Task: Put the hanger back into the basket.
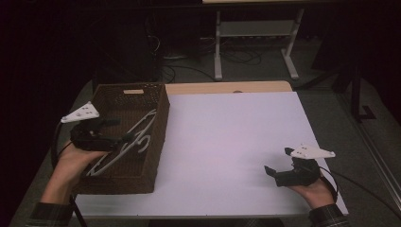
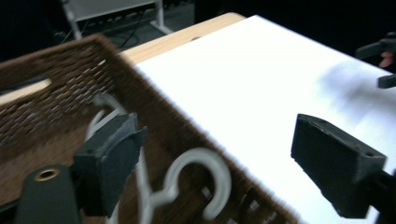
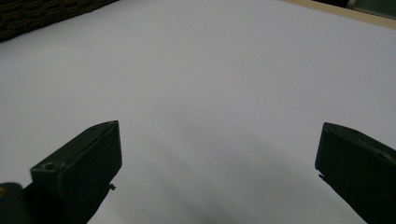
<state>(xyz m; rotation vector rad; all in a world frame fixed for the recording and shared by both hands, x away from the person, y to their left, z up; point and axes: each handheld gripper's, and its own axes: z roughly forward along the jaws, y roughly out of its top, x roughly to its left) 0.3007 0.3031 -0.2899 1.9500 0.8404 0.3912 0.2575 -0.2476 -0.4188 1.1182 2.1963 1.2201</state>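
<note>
A white plastic hanger (image 1: 137,137) lies slanted inside a brown woven basket (image 1: 161,123) on the left of the table. My left gripper (image 1: 120,130) hovers over the basket's left half, pointing right, open with nothing between its jaws. In the left gripper view the hanger's hook (image 2: 201,168) lies below and between the spread jaws of my left gripper (image 2: 219,140), just inside the basket wall (image 2: 56,88). At the table's front right, my right gripper (image 1: 279,161) is held low over the white sheet, open and empty. In its own view, my right gripper (image 3: 219,154) has its jaws wide over bare white surface.
A large white sheet (image 1: 227,137) covers the wooden table (image 1: 227,87) to the right of the basket. Beyond the table stand a white desk frame (image 1: 255,42) and cables on the floor. The right gripper's jaws (image 2: 385,60) appear far off in the left gripper view.
</note>
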